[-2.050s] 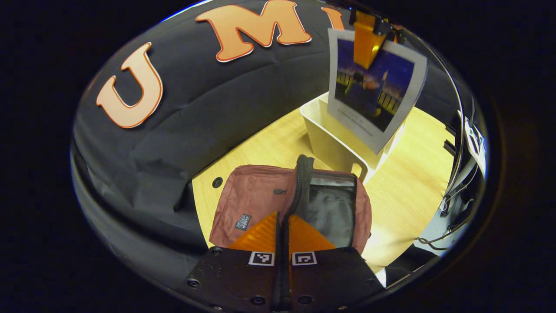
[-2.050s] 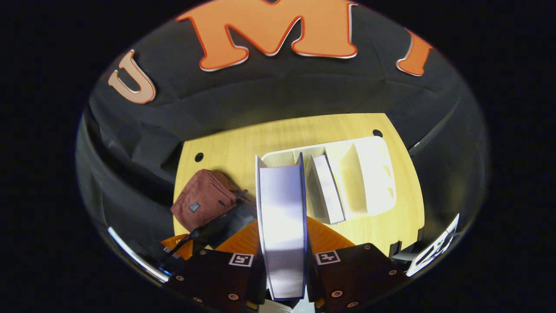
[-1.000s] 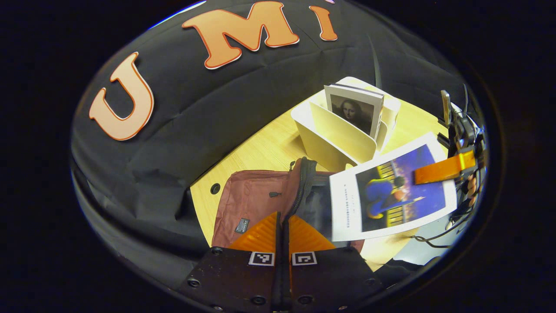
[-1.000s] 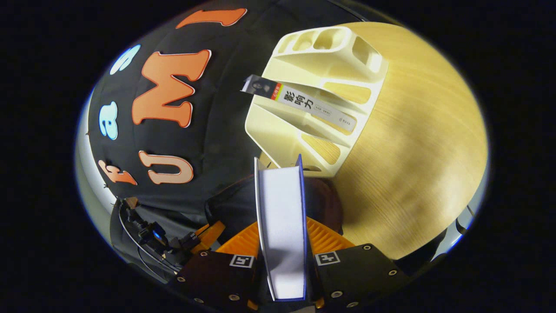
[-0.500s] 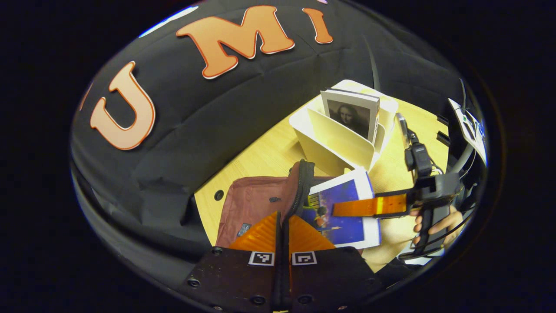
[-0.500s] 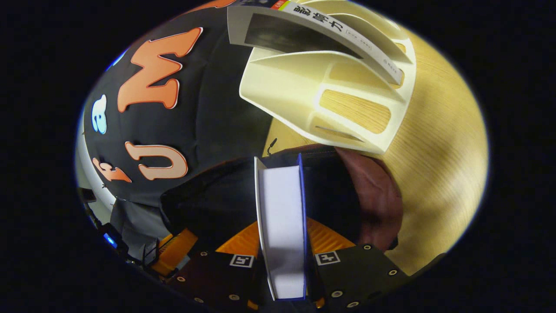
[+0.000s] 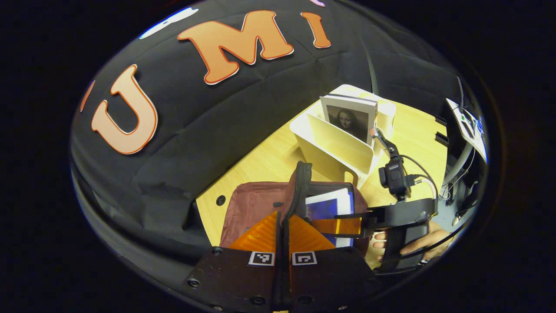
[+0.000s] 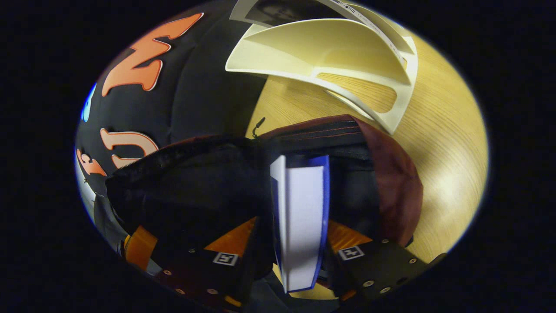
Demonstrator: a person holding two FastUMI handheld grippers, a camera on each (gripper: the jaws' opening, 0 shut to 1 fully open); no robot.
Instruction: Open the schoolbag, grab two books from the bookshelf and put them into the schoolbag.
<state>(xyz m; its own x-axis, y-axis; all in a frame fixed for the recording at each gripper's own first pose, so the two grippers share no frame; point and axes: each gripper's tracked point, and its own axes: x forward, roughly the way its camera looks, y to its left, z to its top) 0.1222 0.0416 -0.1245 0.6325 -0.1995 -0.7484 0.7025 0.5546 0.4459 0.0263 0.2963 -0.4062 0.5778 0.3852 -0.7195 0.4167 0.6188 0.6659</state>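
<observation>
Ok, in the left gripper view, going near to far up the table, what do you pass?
left gripper → maroon schoolbag with the blue book going in → cream bookshelf → portrait-cover book standing in it.

schoolbag: matt woven cloth
book: smooth paper, glossy cover
bookshelf: smooth plastic
table: wood-grain, slight sheen
</observation>
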